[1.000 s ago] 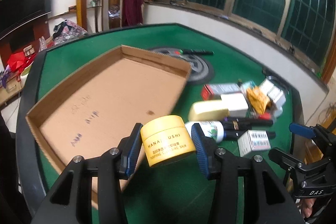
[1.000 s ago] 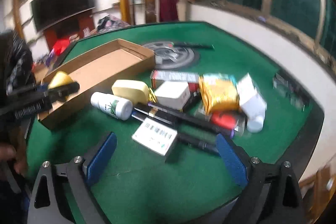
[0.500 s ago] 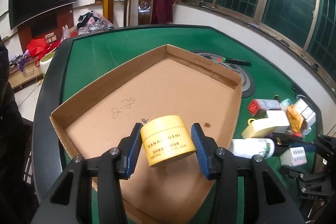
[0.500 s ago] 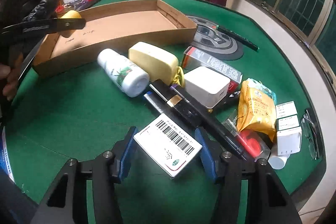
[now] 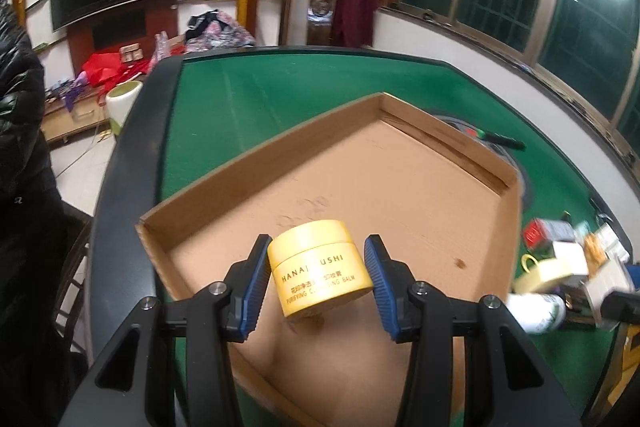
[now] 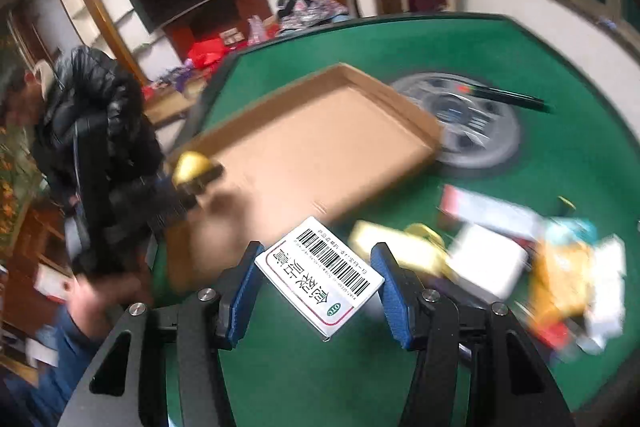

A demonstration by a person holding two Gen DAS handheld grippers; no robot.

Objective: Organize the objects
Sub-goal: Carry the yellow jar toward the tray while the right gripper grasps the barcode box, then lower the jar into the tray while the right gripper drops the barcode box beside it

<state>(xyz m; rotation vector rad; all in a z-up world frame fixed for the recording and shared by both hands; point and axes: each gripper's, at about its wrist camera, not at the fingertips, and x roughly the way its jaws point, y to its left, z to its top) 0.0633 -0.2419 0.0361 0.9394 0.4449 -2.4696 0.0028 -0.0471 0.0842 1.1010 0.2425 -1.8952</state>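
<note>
My left gripper (image 5: 318, 285) is shut on a yellow cleansing balm jar (image 5: 318, 273) and holds it over the near part of the shallow cardboard tray (image 5: 500, 187). The jar (image 6: 192, 165) and the tray (image 6: 416, 119) also show in the right wrist view. My right gripper (image 6: 320, 287) is shut on a white medicine box with a barcode (image 6: 320, 273), lifted above the green table (image 6: 560, 155) near the tray's right side.
A blurred pile of boxes, a white bottle (image 5: 540, 309), a pale yellow case (image 6: 394, 251) and an orange packet (image 6: 560, 279) lies right of the tray. A round grey hub (image 6: 476, 123) with a black marker (image 6: 508, 97) sits behind it. A person stands at the left.
My left gripper carried the jar from beside the tray to over its near part. My right gripper shut on the white barcode box and lifted it off the table toward the tray.
</note>
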